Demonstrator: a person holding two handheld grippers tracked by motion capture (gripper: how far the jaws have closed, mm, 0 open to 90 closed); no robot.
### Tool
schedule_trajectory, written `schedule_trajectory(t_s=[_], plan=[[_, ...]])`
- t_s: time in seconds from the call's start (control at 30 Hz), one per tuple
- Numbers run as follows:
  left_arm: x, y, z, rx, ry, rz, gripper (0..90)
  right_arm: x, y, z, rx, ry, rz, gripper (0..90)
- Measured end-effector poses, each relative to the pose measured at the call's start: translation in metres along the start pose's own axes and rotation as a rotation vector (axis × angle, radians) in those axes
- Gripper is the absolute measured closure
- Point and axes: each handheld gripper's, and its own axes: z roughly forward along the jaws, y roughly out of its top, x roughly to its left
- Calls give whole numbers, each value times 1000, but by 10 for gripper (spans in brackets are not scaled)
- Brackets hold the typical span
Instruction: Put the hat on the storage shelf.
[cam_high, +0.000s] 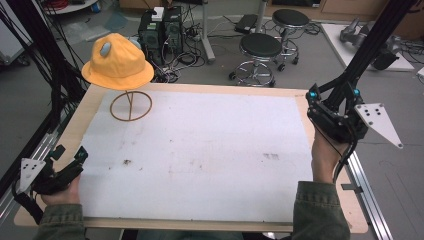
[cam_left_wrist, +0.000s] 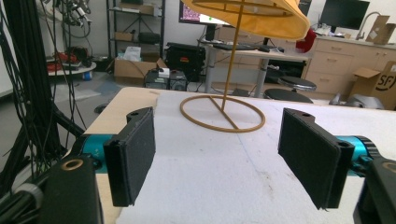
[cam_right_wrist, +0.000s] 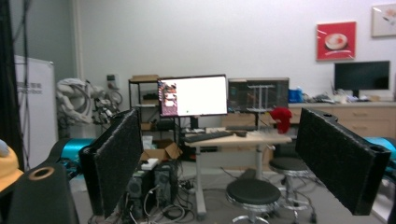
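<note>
Resting at the table's near left corner, the left gripper has its jaws spread wide, holding nothing. A yellow hat sits on a wire stand at the far left. The right gripper, raised at the right edge, is also wide and holds nothing.

A soft, matt yellow cloth hat sits on a thin stand of smooth tan wire or wood. The table has a pale wood edge under a matt white, slightly scuffed sheet. The left gripper has rough, matt black pads and glossy teal metal fittings.
</note>
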Motion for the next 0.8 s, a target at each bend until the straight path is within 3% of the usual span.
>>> schedule_trajectory(t_s=[0.2,0.33,0.37,0.43,0.53,0.6,0.67,0.7,0.8], plan=[[-1,0,0,3,0,4,277,-15,-20,-18,27,-41,26,124],[-1,0,-1,3,2,3,277,-17,-37,-24,75,-43,33,120],[-1,0,-1,3,2,2,277,-17,-41,-24,85,-40,33,120],[-1,0,-1,4,3,5,277,-13,-50,-24,161,-28,39,110],[-1,1,-2,0,4,1,277,-8,-53,-23,170,-18,29,111],[-1,0,-1,-3,3,-4,277,-1,-58,-26,130,-33,0,111],[0,0,-1,-1,3,-2,277,4,-66,-27,160,-24,-23,111],[0,0,-1,-1,3,-3,277,6,-75,-28,191,-20,-19,111],[1,0,-2,2,4,-3,277,7,-84,-30,209,-18,-1,111]])
